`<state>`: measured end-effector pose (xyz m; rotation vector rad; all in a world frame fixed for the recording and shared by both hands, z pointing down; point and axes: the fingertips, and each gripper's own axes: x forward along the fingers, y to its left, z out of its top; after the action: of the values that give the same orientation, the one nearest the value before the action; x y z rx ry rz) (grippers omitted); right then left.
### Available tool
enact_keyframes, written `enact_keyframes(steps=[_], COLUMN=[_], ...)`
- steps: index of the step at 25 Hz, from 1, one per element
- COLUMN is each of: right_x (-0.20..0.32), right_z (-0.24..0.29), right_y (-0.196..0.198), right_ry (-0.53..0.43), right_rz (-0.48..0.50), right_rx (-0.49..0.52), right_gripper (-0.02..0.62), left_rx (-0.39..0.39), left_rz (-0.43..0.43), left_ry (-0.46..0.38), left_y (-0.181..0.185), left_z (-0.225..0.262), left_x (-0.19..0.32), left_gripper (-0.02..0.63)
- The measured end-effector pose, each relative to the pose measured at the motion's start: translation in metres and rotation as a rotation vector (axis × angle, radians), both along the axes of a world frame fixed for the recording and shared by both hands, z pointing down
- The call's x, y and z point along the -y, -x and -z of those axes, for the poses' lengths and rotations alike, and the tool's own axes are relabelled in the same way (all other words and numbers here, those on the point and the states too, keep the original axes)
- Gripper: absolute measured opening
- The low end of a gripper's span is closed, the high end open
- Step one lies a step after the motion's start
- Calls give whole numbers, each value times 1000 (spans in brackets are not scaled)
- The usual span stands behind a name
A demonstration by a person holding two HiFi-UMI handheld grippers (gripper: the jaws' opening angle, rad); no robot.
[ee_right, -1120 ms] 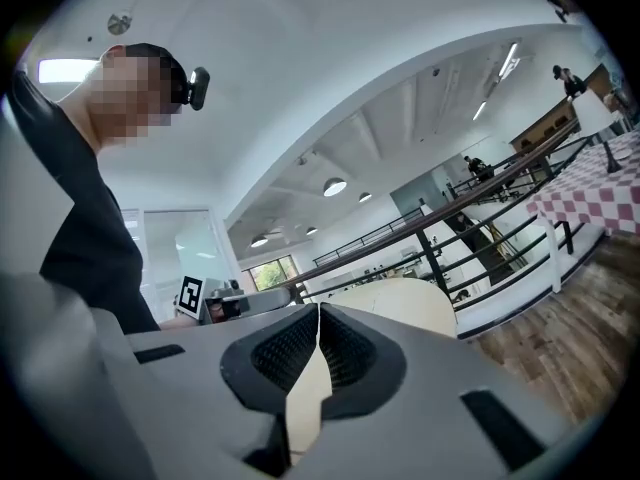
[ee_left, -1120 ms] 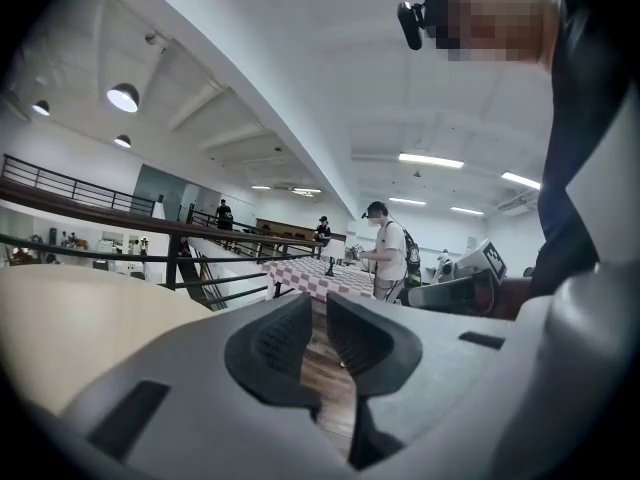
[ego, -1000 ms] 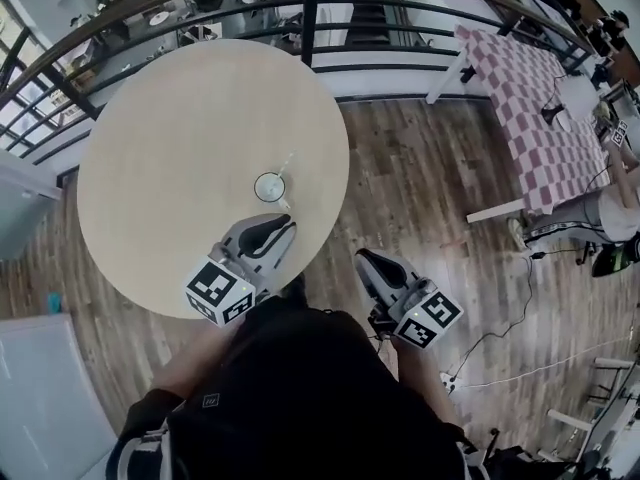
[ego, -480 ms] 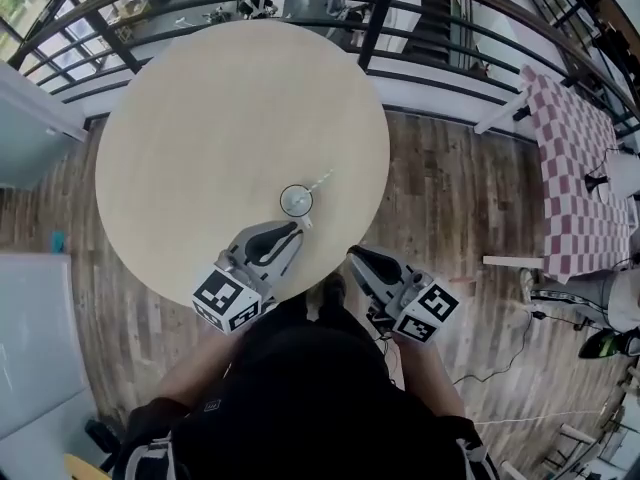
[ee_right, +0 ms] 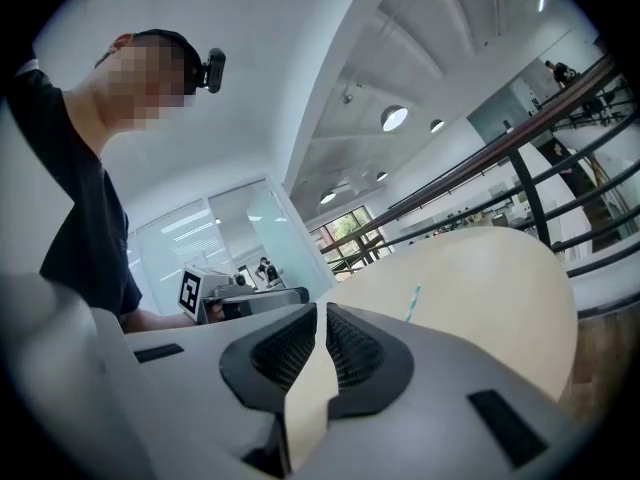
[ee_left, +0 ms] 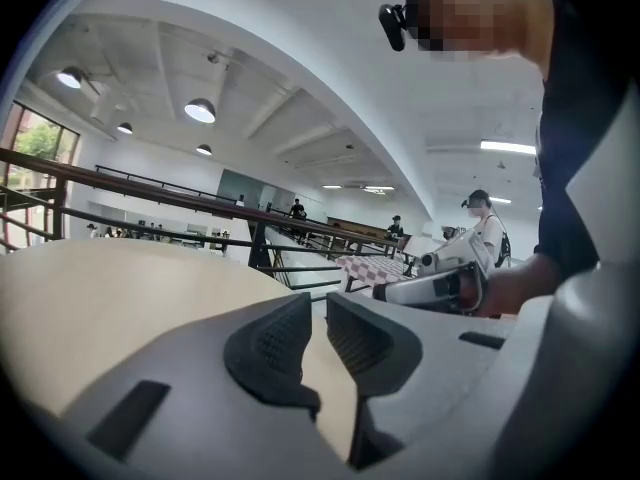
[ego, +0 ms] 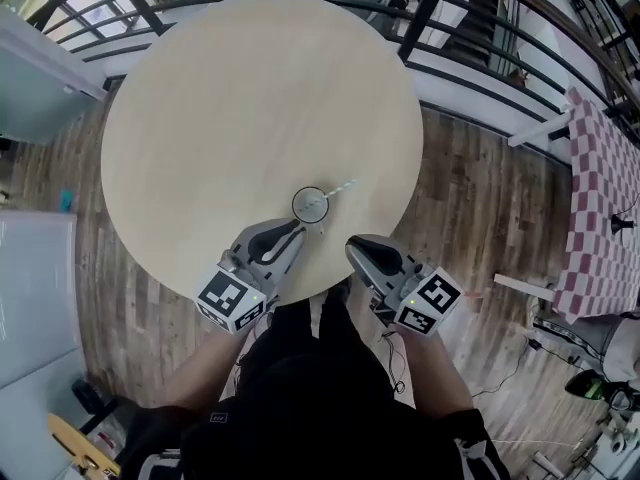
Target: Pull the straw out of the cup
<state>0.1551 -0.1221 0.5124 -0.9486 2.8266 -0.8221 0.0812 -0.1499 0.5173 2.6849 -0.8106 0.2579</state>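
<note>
Left tool (ego: 297, 228) moved up close beside cup (ego: 310, 204), clenched, empty; right tool (ego: 353, 244) reached table (ego: 240, 98) edge, clenched, empty.

Head camera is sitting above the person, looking steeply down on the whole round table (ego: 230, 98) and the floor around it. The left hand-held gripper (ego: 290, 232) and right hand-held gripper (ego: 358, 248) are showing at the table's near edge. Left gripper view is riding low, close over the tabletop, facing across toward the railing (ee_left: 150, 203) past the far edge and catching the right hand-held gripper at its right. Right gripper view is riding equally low, facing across toward the far left edge and catching the straw (ee_right: 413, 304) tip and the left hand-held gripper. All three are sharing the tabletop.
</note>
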Motion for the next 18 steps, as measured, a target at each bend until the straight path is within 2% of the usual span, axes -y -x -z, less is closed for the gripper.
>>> enact_keyframes(steps=[7,12,14,18], right_x=[24,40,53,73], right_z=[-45,-70,-81,-97], right_y=[9,10,10,18], right_ry=[46,45,42,51], right_rz=[33,52,41,28], right_rx=[-17,-52,-61,-58], right_gripper=[28,138,154,160], left_rx=[12,1,-19,2], left_rz=[55,63,64,58], left_ry=[16,38,35,31], left_y=[8,6,5,8], left_z=[-30,-46,-53,-70], left_x=[15,14,18,22], left_gripper=[52,52,52,52])
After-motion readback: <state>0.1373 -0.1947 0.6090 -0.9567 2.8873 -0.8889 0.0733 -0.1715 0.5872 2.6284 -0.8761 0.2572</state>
